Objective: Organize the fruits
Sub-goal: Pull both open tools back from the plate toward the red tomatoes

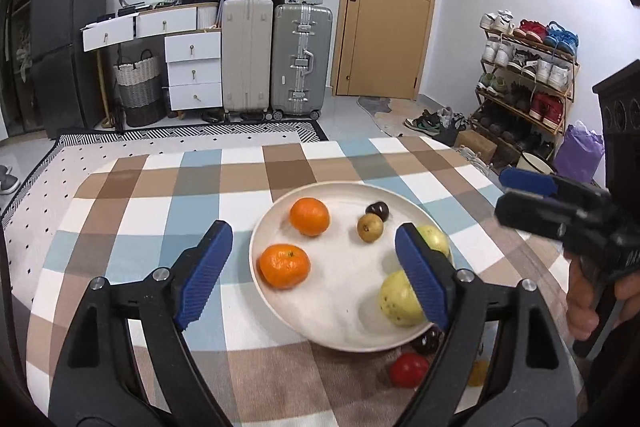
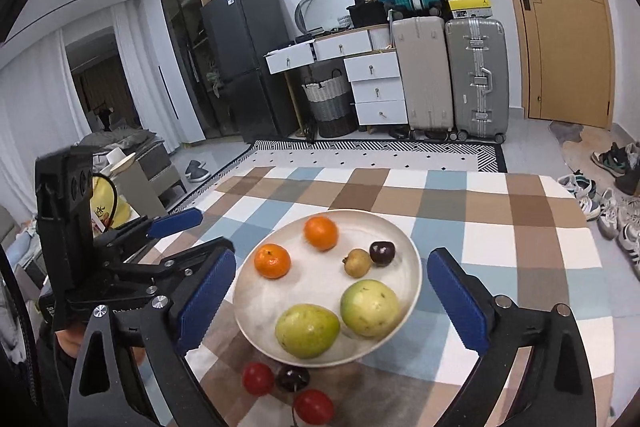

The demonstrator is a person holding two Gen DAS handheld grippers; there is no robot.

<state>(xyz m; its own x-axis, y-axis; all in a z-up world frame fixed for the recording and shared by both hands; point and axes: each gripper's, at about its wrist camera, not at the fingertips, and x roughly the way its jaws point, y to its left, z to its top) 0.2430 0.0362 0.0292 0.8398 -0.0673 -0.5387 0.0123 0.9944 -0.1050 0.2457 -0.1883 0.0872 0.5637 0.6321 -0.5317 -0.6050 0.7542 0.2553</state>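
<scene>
A white plate (image 1: 344,327) (image 2: 256,327) on the checked tablecloth holds two oranges (image 1: 309,216) (image 2: 321,233), two green pears (image 1: 398,301) (image 2: 307,331), a small brown fruit (image 1: 370,227) (image 2: 357,262) and a dark plum (image 1: 378,210) (image 2: 382,253). On the cloth by the plate's near rim lie a red fruit (image 1: 408,369) (image 2: 258,378), a dark fruit (image 1: 426,341) (image 2: 293,378) and a second red fruit (image 2: 313,406). My left gripper (image 1: 314,277) is open and empty over the plate. My right gripper (image 2: 332,301) is open and empty, its jaws either side of the plate.
The right gripper shows at the right of the left wrist view (image 1: 560,211); the left gripper shows at the left of the right wrist view (image 2: 132,259). Suitcases (image 1: 276,59), drawers (image 1: 192,67) and a shoe rack (image 1: 524,75) stand beyond the table.
</scene>
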